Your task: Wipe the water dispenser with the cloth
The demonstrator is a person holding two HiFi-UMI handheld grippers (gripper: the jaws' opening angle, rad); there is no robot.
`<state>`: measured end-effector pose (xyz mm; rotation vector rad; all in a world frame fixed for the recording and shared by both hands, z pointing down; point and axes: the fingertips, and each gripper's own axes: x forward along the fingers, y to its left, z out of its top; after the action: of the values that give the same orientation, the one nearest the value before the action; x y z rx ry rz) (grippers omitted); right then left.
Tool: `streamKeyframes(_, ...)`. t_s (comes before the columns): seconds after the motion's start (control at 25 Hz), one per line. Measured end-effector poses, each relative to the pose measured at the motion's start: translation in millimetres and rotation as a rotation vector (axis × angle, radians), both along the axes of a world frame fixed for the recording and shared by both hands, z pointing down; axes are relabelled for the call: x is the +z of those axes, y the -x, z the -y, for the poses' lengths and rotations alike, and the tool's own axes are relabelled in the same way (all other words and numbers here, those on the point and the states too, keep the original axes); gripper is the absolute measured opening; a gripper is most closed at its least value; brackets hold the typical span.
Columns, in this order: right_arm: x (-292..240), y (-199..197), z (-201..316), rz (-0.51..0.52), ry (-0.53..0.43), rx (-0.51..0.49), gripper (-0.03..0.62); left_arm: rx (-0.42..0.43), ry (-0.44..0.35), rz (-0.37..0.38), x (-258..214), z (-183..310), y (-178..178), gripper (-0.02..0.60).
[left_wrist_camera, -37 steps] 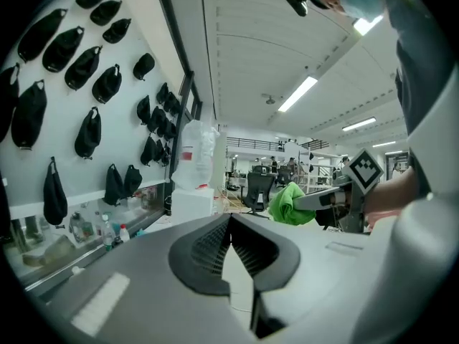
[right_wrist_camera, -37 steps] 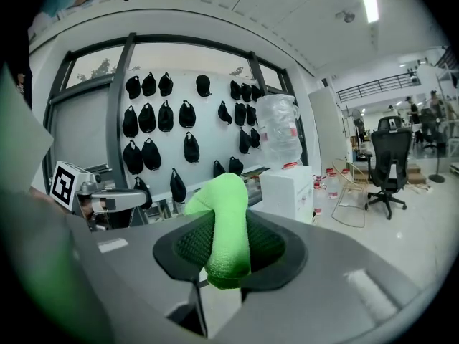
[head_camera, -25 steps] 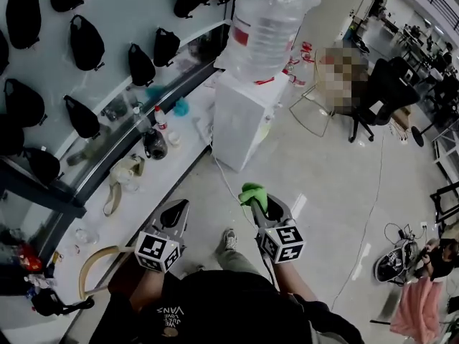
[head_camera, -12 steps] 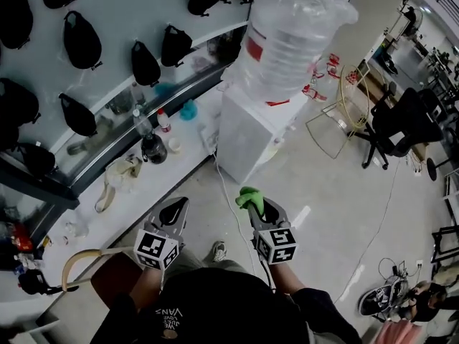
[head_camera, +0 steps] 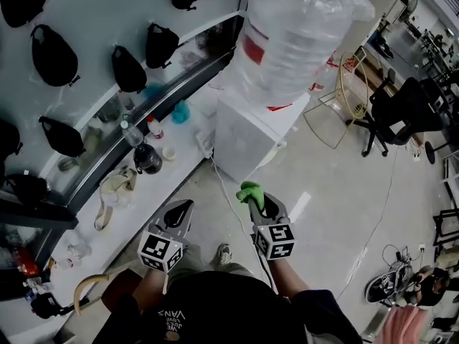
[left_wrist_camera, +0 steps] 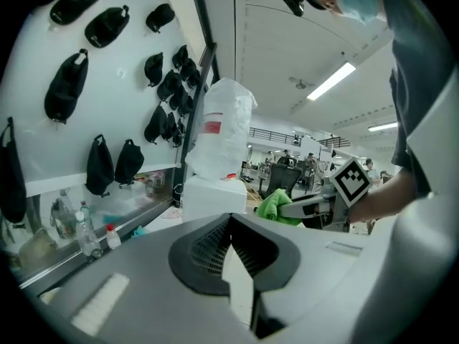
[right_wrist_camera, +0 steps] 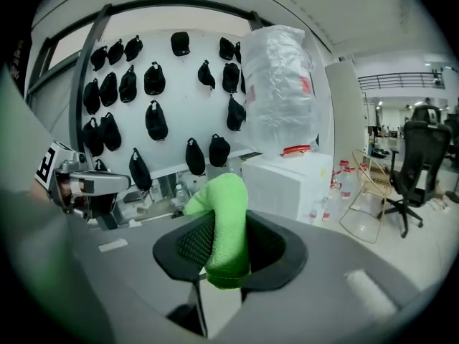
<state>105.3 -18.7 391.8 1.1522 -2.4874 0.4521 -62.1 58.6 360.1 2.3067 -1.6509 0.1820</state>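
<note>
Moved in on the water dispenser [head_camera: 247, 138] over the last second: fills more of the head view and sits nearer the tools than before. Stands on the floor at the end of the long worktop [head_camera: 158, 185], a white cabinet under a big clear bottle [head_camera: 294, 41]. Not yet touched.

Carrying the green cloth [head_camera: 251, 192] in the right gripper [head_camera: 259, 205], fingers pinched tight on its lower end, upper part flopping free above the tips. Holding the left gripper [head_camera: 183, 210] alongside, fingers pressed together on nothing.

Probably the approach, with no wiping begun. To do it well: close the remaining gap, then lead with the loose green end, not the hard fingertips, onto the cabinet top or front face. Keep the pinch firm: caught by a short end only, and liable to drag out under friction. Sweep in overlapping strokes, top first, then the sides. Go gently round the bottle's neck. Keep the empty tool clear, or rest it against the cabinet to steady it.
</note>
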Motion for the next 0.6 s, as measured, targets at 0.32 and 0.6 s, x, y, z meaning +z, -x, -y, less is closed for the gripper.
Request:
streamKeyframes(0.32, 33, 65, 62, -0.053, 0.017, 0.118, 0.114, 0.167, 0.018, -0.003, 21, 70, 59, 0.002)
streamKeyframes(0.6, 74, 128, 130, -0.098, 0.011, 0.177, 0.114, 0.237, 0.041, 0.000, 52, 114, 117, 0.002)
